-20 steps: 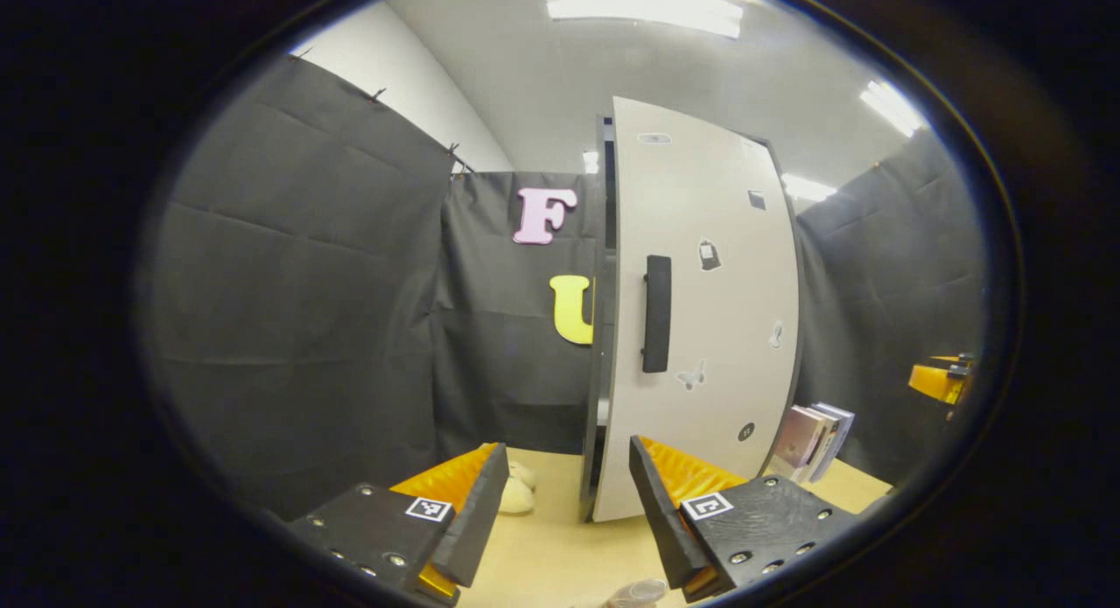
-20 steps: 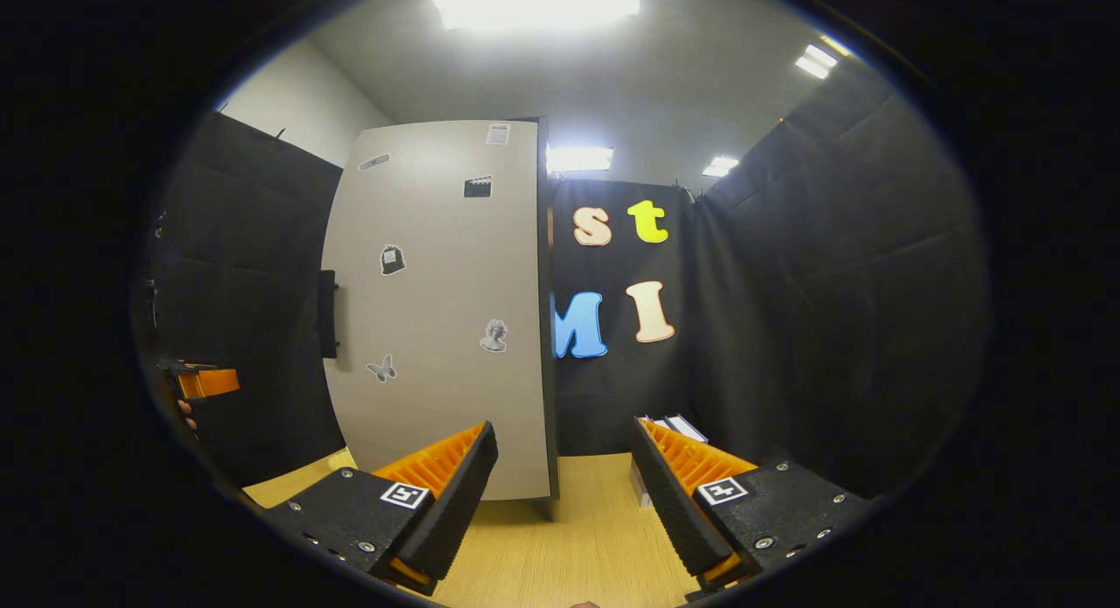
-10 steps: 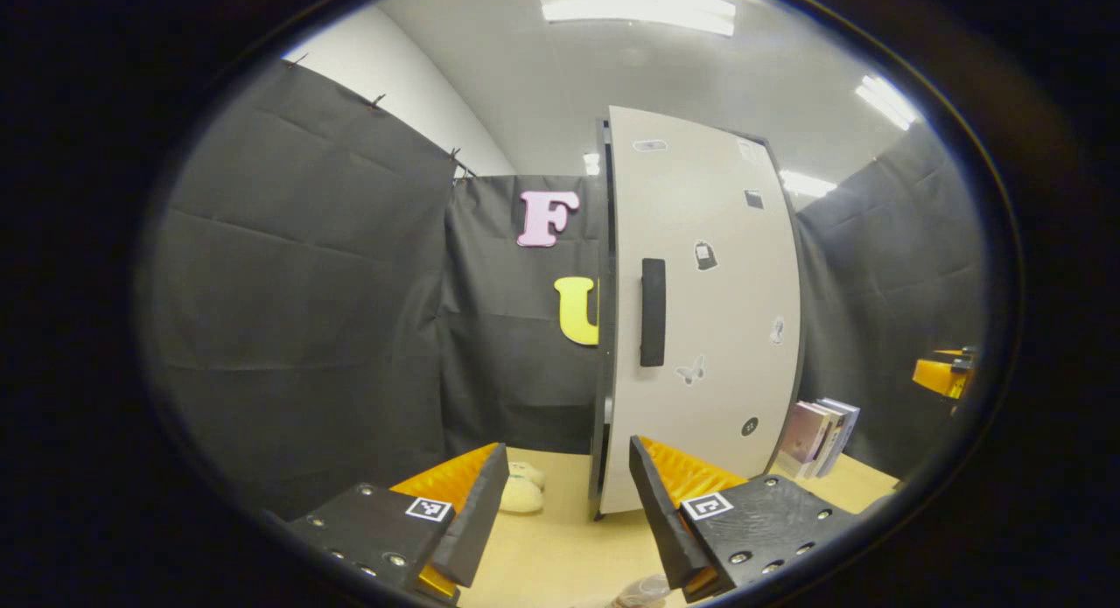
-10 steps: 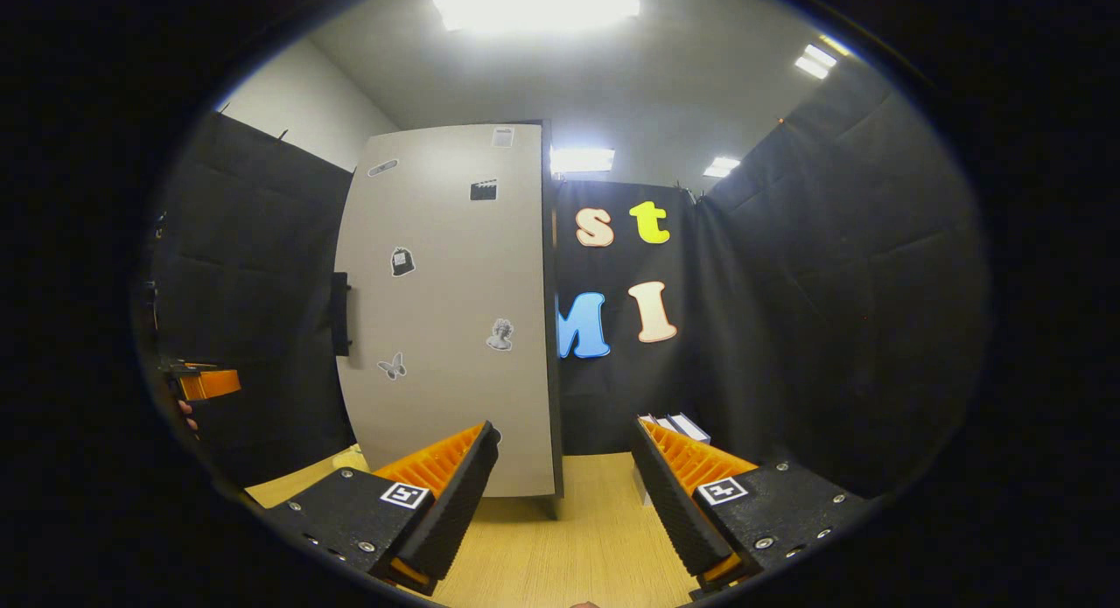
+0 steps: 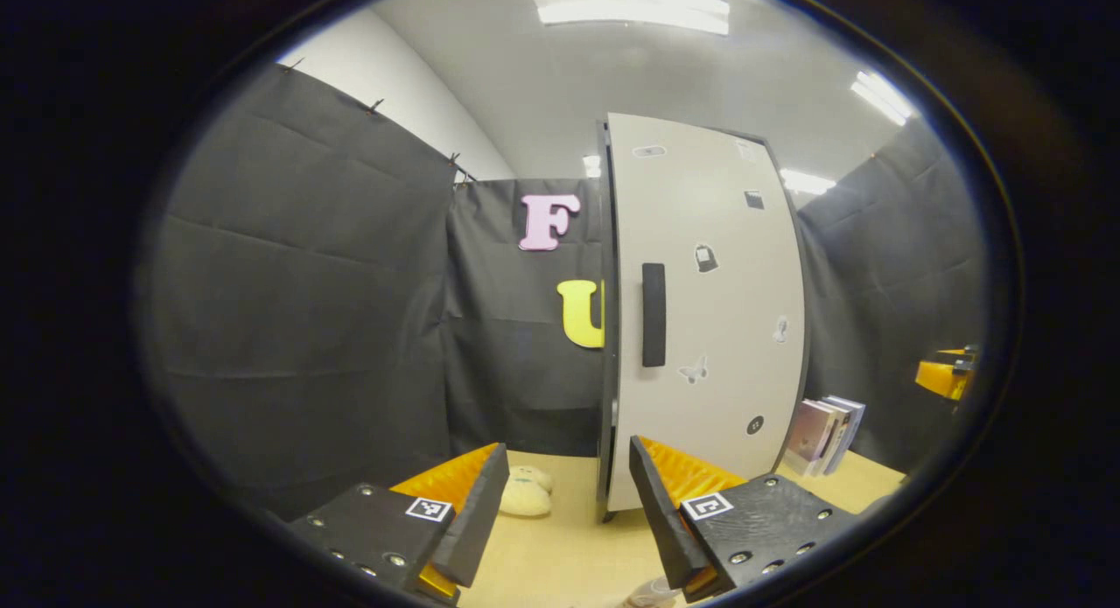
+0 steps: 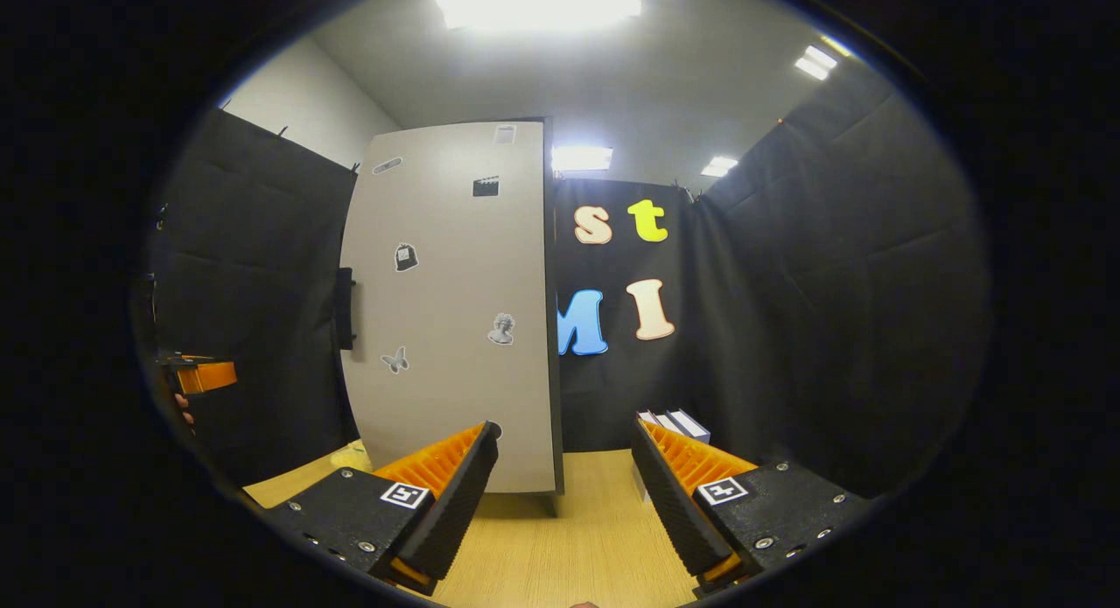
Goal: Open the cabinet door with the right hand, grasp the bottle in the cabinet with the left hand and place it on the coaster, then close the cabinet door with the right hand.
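The tall cabinet's pale door (image 5: 709, 328) with its dark handle (image 5: 653, 315) stands straight ahead in the left gripper view, flush with the dark cabinet frame. My left gripper (image 5: 569, 450) is open and holds nothing, a short way in front of the door. At the bottom edge, between its fingers, peeks the top of a clear bottle (image 5: 652, 593). In the right gripper view the door (image 6: 455, 310) is to the left, its handle (image 6: 346, 309) at the far edge. My right gripper (image 6: 564, 429) is open and holds nothing, apart from the door.
Several books (image 5: 822, 433) lean beside the cabinet's right side, also seen as books (image 6: 674, 424). A cream plush toy (image 5: 525, 494) lies on the wooden table (image 5: 560, 547) left of the cabinet. Black cloth walls close in all around.
The cabinet door has swung from slightly ajar to flush with the frame. Both grippers have drawn back a little and stay open.
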A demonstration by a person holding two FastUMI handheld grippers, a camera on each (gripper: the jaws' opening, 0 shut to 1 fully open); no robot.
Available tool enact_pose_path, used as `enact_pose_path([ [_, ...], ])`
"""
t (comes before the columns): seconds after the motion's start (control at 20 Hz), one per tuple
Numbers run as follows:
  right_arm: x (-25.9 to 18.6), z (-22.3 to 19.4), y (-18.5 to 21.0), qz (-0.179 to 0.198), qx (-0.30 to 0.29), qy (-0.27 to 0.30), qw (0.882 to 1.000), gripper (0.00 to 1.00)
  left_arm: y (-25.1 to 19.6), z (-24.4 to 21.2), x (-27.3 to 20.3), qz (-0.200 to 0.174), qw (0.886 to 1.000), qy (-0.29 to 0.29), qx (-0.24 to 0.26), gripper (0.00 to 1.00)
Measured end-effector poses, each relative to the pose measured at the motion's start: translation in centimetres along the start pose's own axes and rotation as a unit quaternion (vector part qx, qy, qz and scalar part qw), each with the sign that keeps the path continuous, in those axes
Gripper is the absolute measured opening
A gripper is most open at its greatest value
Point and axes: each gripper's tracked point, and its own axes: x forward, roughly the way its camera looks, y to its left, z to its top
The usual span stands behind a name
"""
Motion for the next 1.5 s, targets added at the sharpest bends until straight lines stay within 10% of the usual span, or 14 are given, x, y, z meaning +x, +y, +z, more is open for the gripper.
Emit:
enact_pose_path([
  [1.5, -2.0, 1.7, 1.9, -0.014, -0.011, -0.038, 0.999, 0.95, 0.5, 0.5, -0.4, 0.005, 1.0, -0.022, 0.009, 0.83],
])
